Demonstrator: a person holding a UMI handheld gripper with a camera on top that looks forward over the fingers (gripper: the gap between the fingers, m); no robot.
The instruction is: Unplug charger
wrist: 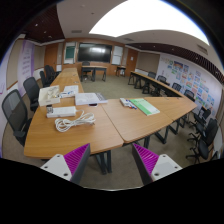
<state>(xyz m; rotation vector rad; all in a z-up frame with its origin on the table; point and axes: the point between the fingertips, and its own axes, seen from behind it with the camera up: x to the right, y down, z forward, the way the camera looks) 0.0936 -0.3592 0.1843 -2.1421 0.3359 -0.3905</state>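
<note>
My gripper (pixel 112 163) is open and empty, its two purple pads (pixel 76 158) spread wide, held above the floor some way short of the tables. On the near left wooden table (pixel 45 137) lies a coiled white cable (pixel 74 122), likely the charger's lead, with a white block-like item (pixel 64 111) just behind it. I cannot make out a plug or a socket from here. Nothing stands between my fingers.
A second wooden table (pixel 140 122) stands to the right with a green book or folder (pixel 145 105) on it. Black office chairs (pixel 16 112) line the left side and others the right (pixel 204 135). White boxes (pixel 50 95) sit farther back. Floor gap lies between the tables.
</note>
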